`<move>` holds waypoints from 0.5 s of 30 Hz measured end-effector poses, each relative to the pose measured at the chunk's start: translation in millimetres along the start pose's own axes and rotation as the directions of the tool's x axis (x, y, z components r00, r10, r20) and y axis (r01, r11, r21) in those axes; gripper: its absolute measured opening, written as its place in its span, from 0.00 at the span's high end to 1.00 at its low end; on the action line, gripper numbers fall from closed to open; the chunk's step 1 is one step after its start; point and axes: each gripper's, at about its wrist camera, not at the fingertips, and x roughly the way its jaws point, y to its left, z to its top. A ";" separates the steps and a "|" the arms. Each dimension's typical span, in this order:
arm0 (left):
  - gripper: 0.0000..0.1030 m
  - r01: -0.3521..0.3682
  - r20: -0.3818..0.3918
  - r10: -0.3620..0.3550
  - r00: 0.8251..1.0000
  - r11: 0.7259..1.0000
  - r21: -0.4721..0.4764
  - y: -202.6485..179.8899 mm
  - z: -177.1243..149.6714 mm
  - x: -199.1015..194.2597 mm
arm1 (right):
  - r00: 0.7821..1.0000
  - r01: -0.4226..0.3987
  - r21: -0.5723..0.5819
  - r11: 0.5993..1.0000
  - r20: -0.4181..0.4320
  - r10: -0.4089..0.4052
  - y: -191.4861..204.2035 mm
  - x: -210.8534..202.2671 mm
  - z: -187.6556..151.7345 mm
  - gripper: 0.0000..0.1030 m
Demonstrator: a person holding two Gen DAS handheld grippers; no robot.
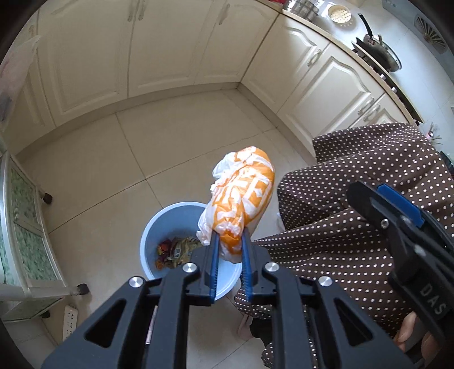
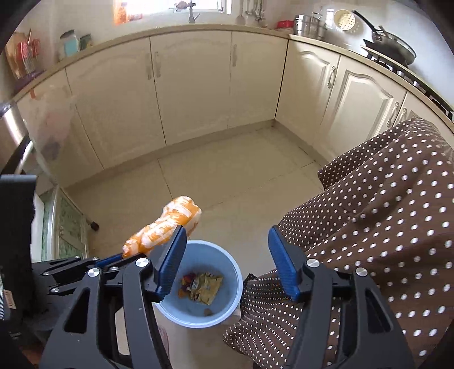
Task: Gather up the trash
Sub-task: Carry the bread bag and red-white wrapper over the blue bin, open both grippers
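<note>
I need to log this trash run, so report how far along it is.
Done: wrappers already lie in the blue bin. In hand: the left gripper is shut on an orange and white plastic bag, held above the bin. The right gripper is open and empty over the bin. Left: dropping the bag in; no other trash shows on the floor.

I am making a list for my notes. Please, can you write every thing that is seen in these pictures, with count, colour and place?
plastic bag: one, orange and white, crumpled, held above the bin
bin: one, light blue, on the floor, below the claws
wrappers: a few, yellow and red, inside the bin
cabinets: several doors, cream, along the walls
pan: one, dark, on the stove at right
colander: one, cream, on the counter
power strip: one, white, floor at left
dress: brown, white dots, at right
left claw: shut on the plastic bag
right claw: open, empty, over the bin
</note>
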 end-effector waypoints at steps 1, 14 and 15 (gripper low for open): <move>0.81 0.008 0.001 -0.008 1.000 1.000 -0.001 -2.6 1.6 -1.1 | 1.000 0.001 0.005 1.000 0.013 -0.001 -2.2 -4.2 0.8 0.43; 0.50 0.028 0.096 -0.029 0.995 0.999 0.017 -31.8 4.1 -55.7 | 0.995 -0.009 0.018 1.000 0.101 0.007 -13.2 -59.7 12.6 0.43; 0.50 0.030 0.109 -0.032 0.994 0.999 0.021 -34.9 4.3 -64.3 | 0.994 -0.013 0.020 1.000 0.113 0.010 -14.4 -67.9 13.8 0.43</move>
